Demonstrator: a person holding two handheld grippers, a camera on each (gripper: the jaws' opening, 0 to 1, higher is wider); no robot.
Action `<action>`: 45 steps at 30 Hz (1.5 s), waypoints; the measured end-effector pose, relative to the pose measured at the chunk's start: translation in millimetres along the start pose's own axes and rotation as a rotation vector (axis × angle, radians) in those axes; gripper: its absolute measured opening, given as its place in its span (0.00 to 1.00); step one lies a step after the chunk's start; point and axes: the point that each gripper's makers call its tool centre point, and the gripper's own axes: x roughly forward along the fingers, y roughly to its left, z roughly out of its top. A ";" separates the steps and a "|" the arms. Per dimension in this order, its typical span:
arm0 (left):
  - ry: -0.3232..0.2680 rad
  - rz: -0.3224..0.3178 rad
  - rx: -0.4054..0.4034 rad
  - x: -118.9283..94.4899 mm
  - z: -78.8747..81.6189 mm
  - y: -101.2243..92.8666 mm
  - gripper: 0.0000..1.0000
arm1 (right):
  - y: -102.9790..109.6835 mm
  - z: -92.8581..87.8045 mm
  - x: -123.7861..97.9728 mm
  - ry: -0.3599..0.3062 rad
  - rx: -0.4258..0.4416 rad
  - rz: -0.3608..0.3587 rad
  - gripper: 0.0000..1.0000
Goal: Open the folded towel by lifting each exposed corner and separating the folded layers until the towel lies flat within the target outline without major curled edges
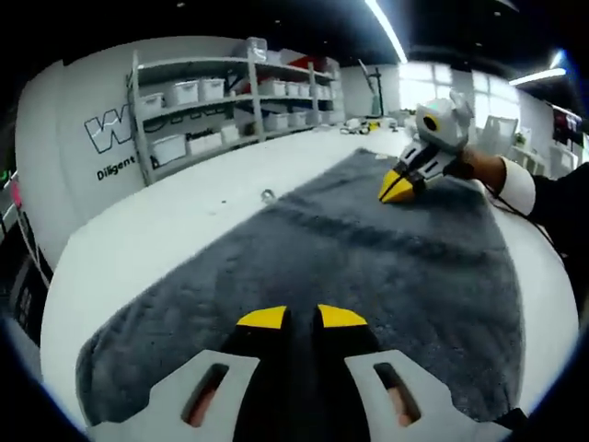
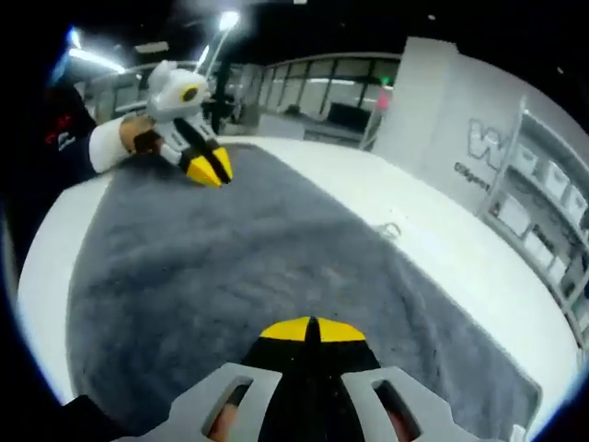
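Towel [image 1: 368, 267] lies spread beneath both tools, left [image 1: 302, 318] slightly parted, right [image 2: 311, 329] pressed together.

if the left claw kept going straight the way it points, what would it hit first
Probably the dark grey fluffy towel spread on the white table: the left claw hovers low over it, angled along its surface. Farther on sits the right claw, though depth is unclear.

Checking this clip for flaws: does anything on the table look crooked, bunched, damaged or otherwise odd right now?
Nothing much stands out. The grey towel lies spread on the white table, with only a faint crease across its middle. A small clear object sits beside its edge; I cannot tell what it is.
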 end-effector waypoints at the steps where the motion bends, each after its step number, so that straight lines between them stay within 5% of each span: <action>1: 0.000 -0.002 -0.006 0.0 -0.3 -0.8 0.10 | -0.1 -0.2 -0.2 0.002 -0.009 -0.002 0.00; 23: -0.007 0.009 -0.006 1.0 1.5 -13.1 0.09 | -6.9 -5.1 -5.8 -0.007 -0.007 -0.002 0.00; 26: -0.028 0.020 -0.005 -1.0 6.4 -12.9 0.09 | -13.7 7.8 -14.7 -0.098 -0.028 -0.017 0.01; 30: -0.087 0.010 -0.065 -5.3 16.2 -13.1 0.11 | -21.4 19.6 -29.5 -0.187 0.082 0.006 0.02; 35: -0.147 -0.007 -0.154 -13.1 25.5 -10.8 0.18 | -29.8 20.4 -39.7 -0.213 0.105 -0.013 0.07; 45: -0.182 0.068 -0.163 -26.8 31.1 5.4 0.38 | -24.9 40.1 -63.4 -0.319 0.180 0.015 0.25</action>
